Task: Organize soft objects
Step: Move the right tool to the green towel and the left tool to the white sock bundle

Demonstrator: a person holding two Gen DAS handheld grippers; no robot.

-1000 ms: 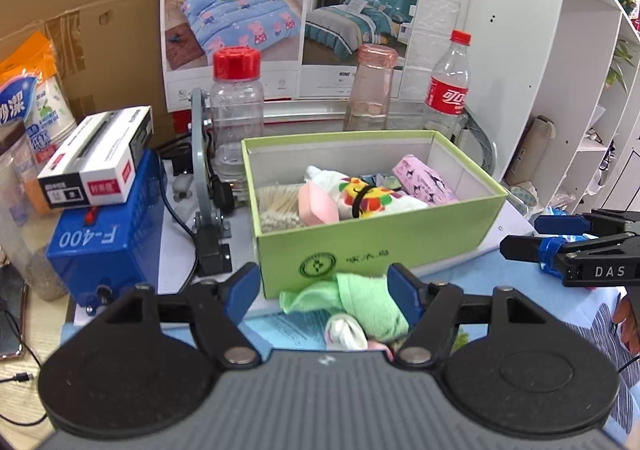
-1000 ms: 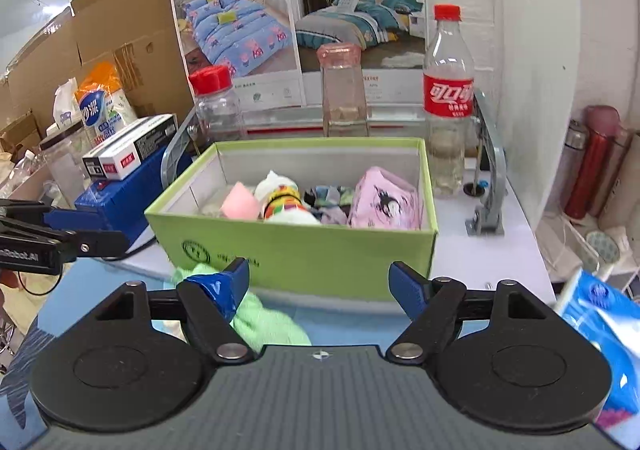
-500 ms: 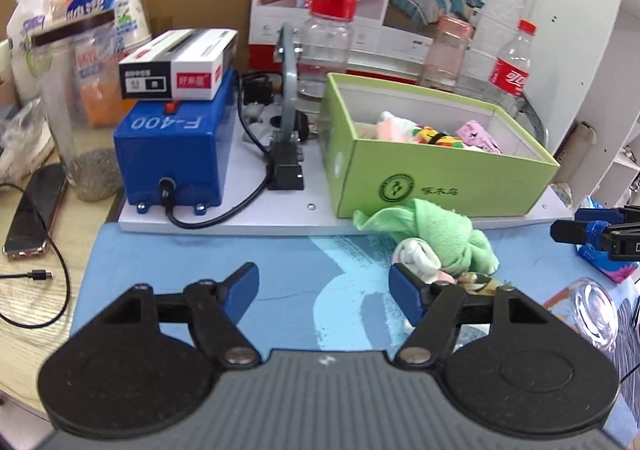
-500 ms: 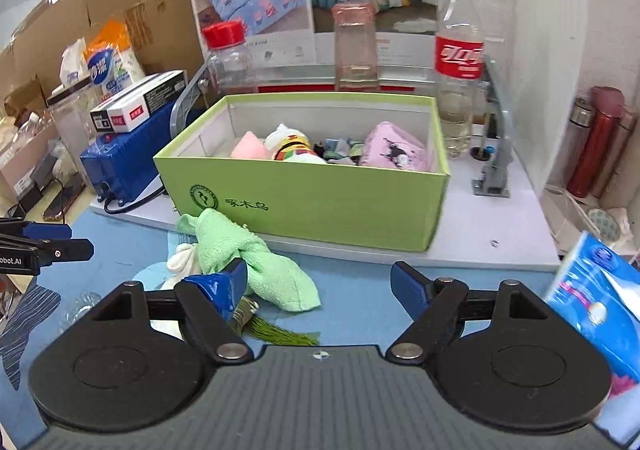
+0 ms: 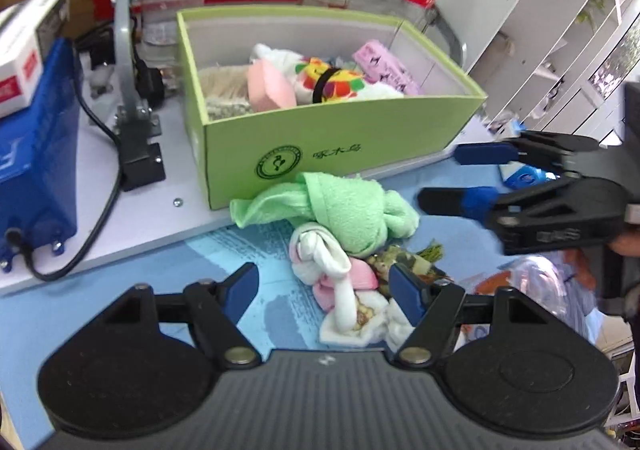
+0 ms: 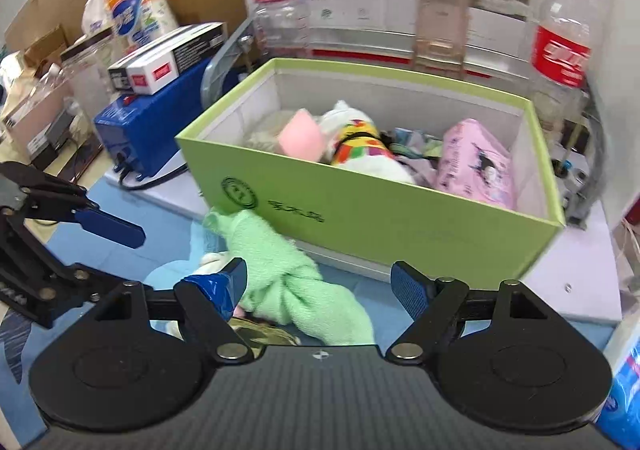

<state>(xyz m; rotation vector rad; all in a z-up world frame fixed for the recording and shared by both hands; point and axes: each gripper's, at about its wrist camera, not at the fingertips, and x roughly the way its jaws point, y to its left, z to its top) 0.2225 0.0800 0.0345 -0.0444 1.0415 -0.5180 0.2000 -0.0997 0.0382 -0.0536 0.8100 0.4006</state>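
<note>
A green box (image 5: 344,137) holds a pink sponge (image 5: 266,87), a colourful white cloth (image 5: 336,81) and a pink pouch (image 5: 386,65). It also shows in the right wrist view (image 6: 400,217). A green towel (image 5: 344,205) lies against its front, also in the right wrist view (image 6: 296,274). White-and-pink socks (image 5: 336,282) lie just before it. My left gripper (image 5: 324,290) is open, its fingers on either side of the socks. My right gripper (image 6: 318,282) is open over the towel; it shows at the right in the left wrist view (image 5: 448,177).
A blue machine (image 6: 156,121) with a white carton (image 6: 168,57) on it stands left of the box. Bottles (image 6: 560,49) line the back. A white shelf unit (image 5: 560,29) stands right. A blue tissue pack (image 6: 624,390) lies at the right.
Both grippers have come in closer and lower toward the towel and socks in front of the box. The right gripper now reaches in from the right, near the towel.
</note>
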